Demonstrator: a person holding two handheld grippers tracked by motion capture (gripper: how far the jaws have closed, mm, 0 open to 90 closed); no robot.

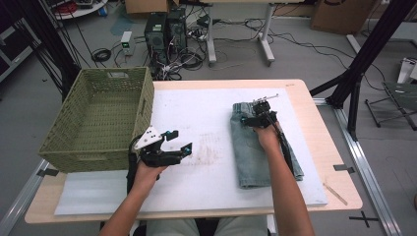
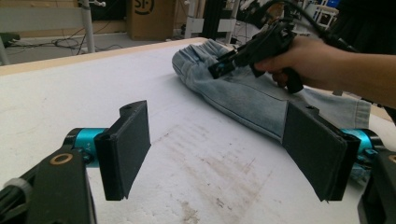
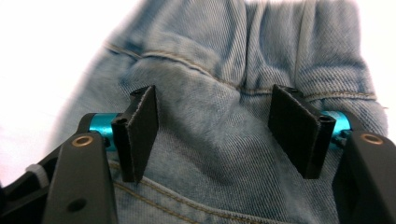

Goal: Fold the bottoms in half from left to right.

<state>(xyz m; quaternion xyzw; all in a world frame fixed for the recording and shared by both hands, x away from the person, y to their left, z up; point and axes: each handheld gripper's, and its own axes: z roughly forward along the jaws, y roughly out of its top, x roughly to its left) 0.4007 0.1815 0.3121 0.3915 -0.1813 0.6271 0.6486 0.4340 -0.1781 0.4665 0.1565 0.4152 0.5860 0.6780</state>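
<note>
**Folded jeans on the right of the pad, both claws agape**

Lying lengthwise on the white pad (image 1: 206, 118), right of centre: folded jeans (image 1: 255, 147), waistband at the far end, hem toward the near edge. Hovering over the waistband, right gripper (image 1: 253, 118), jaws wide apart, nothing clamped, denim underneath. Left gripper (image 1: 178, 142) over bare, faintly stained pad, jaws spread wide, empty. Broad open stretch between the two. At the table's left edge, overhanging it: green wicker basket (image 1: 142, 103), inside apparently empty. Far waistband blurred in the right gripper view.
</note>
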